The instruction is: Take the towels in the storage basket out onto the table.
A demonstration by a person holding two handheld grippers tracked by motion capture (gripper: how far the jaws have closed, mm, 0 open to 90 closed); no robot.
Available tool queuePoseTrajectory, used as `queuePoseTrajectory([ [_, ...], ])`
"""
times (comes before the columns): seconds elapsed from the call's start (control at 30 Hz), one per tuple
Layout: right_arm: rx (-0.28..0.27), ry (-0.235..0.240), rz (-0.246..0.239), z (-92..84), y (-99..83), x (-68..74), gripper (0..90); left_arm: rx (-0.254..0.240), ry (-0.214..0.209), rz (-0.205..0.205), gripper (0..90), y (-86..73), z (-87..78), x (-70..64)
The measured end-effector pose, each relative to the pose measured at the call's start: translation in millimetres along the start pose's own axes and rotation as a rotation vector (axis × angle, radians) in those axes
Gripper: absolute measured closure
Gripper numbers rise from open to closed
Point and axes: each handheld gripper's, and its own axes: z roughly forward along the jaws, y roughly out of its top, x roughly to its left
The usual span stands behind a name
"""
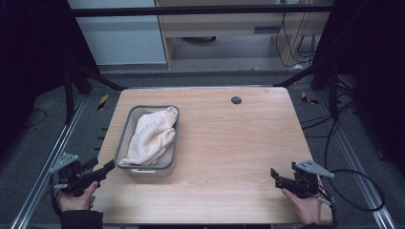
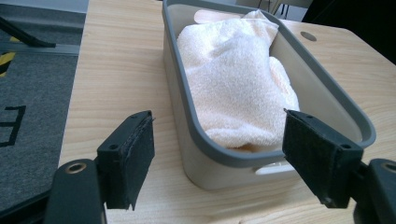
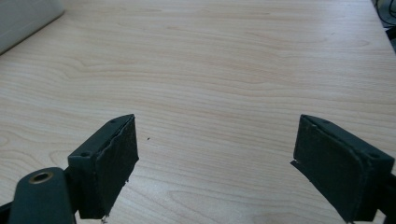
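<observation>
Left claw [image 1: 111, 165] is spread wide, empty, held at the near left edge of the wooden surface [image 1: 229, 152], just short of the grey tub [image 1: 173, 157]; a cream towel [image 1: 153, 136] lies bunched inside that tub; right claw [image 1: 273, 175] is likewise spread and empty, well apart over bare wood near the right corner.

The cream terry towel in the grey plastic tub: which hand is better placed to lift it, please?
Left, probably. The left tongs sit open right beside the tub holding the towel; the right tongs are far across bare table.
</observation>
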Motion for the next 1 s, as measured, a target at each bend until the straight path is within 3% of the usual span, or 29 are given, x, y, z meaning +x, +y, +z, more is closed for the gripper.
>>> queuePoseTrajectory([
  [0.27,0.012,-0.001,-0.017,2.4,-1.1,1.4,14.1,0.006,-0.011,0.004,24.3,14.7,-1.1,-0.6],
  [0.6,0.018,-0.005,-0.020,1.3,-1.6,2.0,14.3,-0.003,-0.037,0.077,24.2,47.5,3.1,-17.3],
  [0.73,0.018,-0.004,-0.019,1.0,-1.4,1.8,14.3,0.028,-0.045,0.118,23.2,63.2,10.4,-27.2],
  [0.97,0.016,-0.001,-0.021,1.4,-1.0,0.9,14.3,0.075,-0.052,0.152,22.6,77.3,24.1,-39.1],
  [1.0,0.016,0.001,-0.022,1.4,-1.0,0.9,14.3,0.087,-0.042,0.173,22.6,80.8,29.2,-42.4],
])
